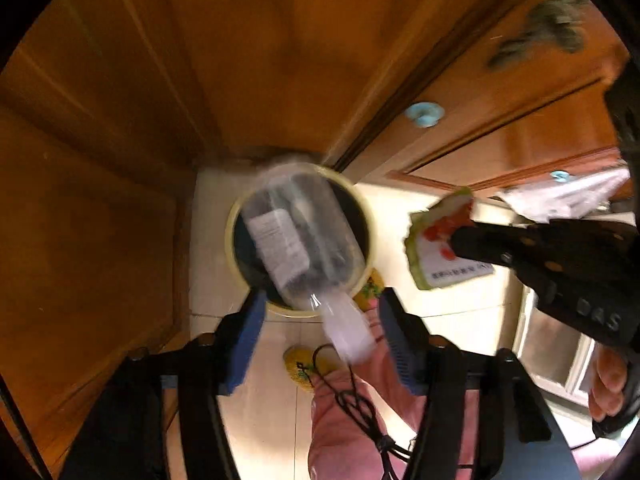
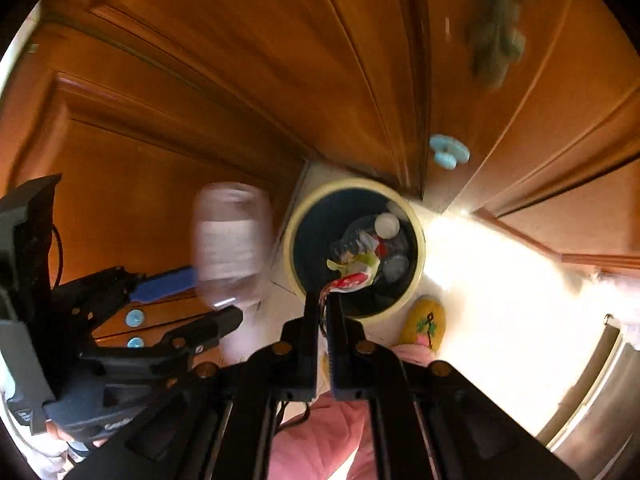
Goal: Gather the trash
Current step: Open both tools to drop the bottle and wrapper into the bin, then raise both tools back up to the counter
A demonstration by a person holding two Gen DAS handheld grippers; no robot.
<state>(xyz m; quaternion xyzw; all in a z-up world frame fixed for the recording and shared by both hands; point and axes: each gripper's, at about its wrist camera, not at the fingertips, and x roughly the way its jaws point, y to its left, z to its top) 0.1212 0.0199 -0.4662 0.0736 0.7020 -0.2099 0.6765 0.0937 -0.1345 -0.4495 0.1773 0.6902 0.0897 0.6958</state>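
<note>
A round bin with a pale yellow rim [image 1: 362, 204] [image 2: 418, 236] stands on the tiled floor by wooden cabinet doors; several pieces of trash lie inside it. A clear plastic bottle [image 1: 296, 236] [image 2: 232, 240] with a white label is blurred, over the bin in the left wrist view, its neck between the blue pads of my left gripper [image 1: 320, 320], whose jaws stand wide apart. My right gripper [image 2: 323, 300] is shut on a green, white and red wrapper [image 2: 352, 274] [image 1: 440, 236] over the bin's near rim.
Wooden cabinet doors [image 1: 280, 40] with a light blue knob [image 1: 424, 114] [image 2: 448, 152] rise behind the bin. Yellow slippers [image 2: 426, 322] [image 1: 304, 364] and pink trouser legs [image 1: 352, 420] are just below the bin. A metallic appliance [image 2: 600, 400] is at lower right.
</note>
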